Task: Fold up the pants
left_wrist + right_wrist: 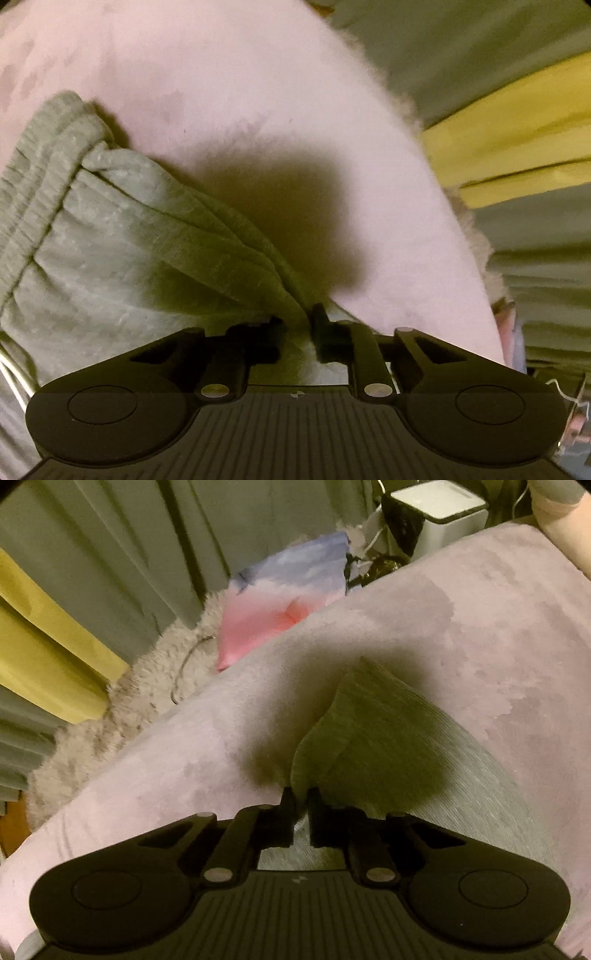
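Note:
Grey knit pants (pixel 110 236) lie on a pale pink blanket (pixel 229 81). In the left wrist view the ribbed waistband sits at the far left, and a ridge of bunched cloth runs down into my left gripper (pixel 298 317), which is shut on it. In the right wrist view a pointed corner of the pants (pixel 369 723) stands up from the blanket, pinched at its base by my right gripper (pixel 301 800), shut on the fabric. Both grippers point steeply down, and their shadows darken the cloth just ahead of the fingers.
The pink blanket (pixel 480 635) ends in a fluffy cream edge (pixel 122 709). Beyond it hang grey-green curtains (pixel 122 546) with a yellow band (pixel 517 125). A pink and blue cushion (pixel 280 605) and a white box-shaped appliance (pixel 439 513) sit past the far edge. A sleeve (pixel 569 520) shows at the top right.

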`<state>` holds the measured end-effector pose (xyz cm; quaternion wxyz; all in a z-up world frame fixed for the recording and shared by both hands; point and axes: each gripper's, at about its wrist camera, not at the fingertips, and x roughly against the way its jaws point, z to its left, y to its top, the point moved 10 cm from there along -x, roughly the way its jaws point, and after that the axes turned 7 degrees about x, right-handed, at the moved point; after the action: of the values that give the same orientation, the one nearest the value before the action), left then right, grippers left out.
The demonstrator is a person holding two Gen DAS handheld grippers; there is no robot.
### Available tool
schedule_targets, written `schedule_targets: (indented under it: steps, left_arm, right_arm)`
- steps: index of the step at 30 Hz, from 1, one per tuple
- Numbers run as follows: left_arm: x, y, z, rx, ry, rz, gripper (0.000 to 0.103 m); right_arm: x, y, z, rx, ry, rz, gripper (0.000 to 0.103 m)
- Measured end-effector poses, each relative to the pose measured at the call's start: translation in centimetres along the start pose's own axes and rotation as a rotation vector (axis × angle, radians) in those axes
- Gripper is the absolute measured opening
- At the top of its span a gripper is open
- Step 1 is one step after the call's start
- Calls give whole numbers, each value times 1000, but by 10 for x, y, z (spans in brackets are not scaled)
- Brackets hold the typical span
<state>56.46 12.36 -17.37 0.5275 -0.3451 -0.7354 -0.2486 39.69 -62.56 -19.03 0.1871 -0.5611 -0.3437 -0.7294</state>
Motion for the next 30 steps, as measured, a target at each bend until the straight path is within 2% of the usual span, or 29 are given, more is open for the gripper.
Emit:
schedule_targets:
  steps: [5,10,17,20,23,26,28,30]
  left_arm:
    - [34,-13,3,-51,-94,-66,13]
    - [80,-34,28,-79,-169,-116,12]
    - [159,-87,64,-148,-255,-209,10]
    - [199,-114,97,-172,-310,-276,5]
    - [217,-141,141,-161,-306,-293,5]
    - [187,-173,190,-183,-211,-211,5]
    - [158,-186,219,-160,-191,-170,10]
    - [142,-183,231,-142,-204,-199,27]
  right_arm:
    - [33,-8,-9,-8,47,-56,6]
    - [77,-17,-24,-4,92,-125,5]
    - [159,-66,-62,-13,150,-217,5]
    - [202,-101,-87,-16,178,-270,5]
    - [234,-153,-113,-15,215,-295,5]
    - [243,-216,-136,-5,259,-255,5]
    - [230,-258,-153,13,231,-205,3]
    - [204,-296,-172,-17,221,-134,2]
